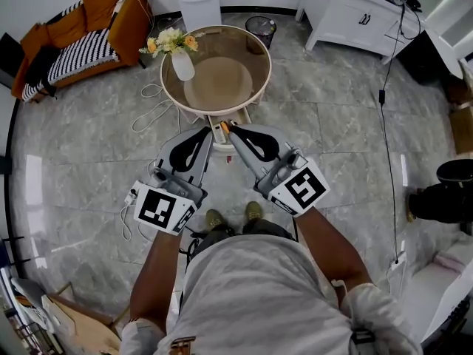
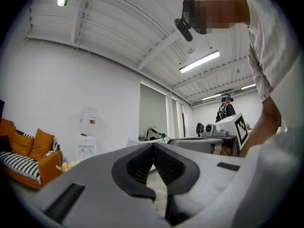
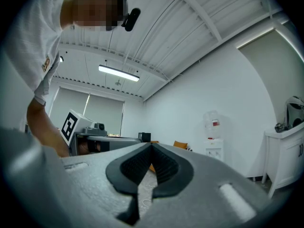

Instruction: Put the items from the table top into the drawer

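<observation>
head view: two closed hand-held grippers [image 1: 211, 130] [image 1: 232, 129], one table [image 1: 259, 87], one vase [image 1: 182, 65].

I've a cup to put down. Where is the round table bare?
The round table top is bare at its centre and right side, away from the flower vase at its left edge. Crowded at its near edge: left gripper, right gripper.

Floor [image 1: 332, 117]: stone-look tiles, polished to a gloss in which light is mirrored. Round table [image 1: 268, 71]: tinted glass top, glossy, framed by a smooth cream rim. Vase [image 1: 182, 65]: white, smooth, glazed in look. Sofa [image 1: 111, 13]: upholstered in matt orange cloth, draped with a striped woven cover [image 1: 77, 50]. Left gripper [image 2: 153, 145] and right gripper [image 3: 151, 146]: moulded in matt grey plastic, fitted with black ribbed pads [image 2: 135, 167]. Shirt [image 1: 259, 294]: pale matt cloth
</observation>
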`<state>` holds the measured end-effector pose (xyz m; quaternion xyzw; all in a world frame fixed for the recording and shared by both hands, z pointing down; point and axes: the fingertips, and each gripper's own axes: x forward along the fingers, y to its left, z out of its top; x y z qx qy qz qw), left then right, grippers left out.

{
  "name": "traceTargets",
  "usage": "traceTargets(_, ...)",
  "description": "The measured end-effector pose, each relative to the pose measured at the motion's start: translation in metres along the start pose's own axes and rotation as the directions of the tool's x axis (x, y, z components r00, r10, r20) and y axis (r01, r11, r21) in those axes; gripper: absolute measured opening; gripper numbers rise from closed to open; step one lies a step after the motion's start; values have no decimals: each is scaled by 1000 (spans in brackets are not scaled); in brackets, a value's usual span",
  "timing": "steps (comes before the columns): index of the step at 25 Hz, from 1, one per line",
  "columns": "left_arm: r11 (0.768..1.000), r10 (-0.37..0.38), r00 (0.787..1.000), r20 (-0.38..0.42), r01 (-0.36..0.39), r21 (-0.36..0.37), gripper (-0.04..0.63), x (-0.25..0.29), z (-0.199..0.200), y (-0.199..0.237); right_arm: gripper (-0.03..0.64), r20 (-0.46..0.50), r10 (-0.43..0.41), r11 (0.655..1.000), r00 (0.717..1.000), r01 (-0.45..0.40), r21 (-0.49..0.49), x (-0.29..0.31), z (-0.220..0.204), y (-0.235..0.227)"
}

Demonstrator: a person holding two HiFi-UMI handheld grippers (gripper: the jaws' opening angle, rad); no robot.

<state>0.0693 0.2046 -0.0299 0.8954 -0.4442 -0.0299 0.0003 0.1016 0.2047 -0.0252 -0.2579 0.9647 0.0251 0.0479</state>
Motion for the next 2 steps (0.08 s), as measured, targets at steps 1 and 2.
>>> traceTargets(1,1000,1,1000,-1,-1,0,0,1,-1,0,0,0,-1,1000,1000,1,0,-1,-1,-1)
traceTargets(2,1000,1,1000,-2,-1,0,0,1,-2,0,0,0,-3,1000,1000,3,-1,-2,-1,-2)
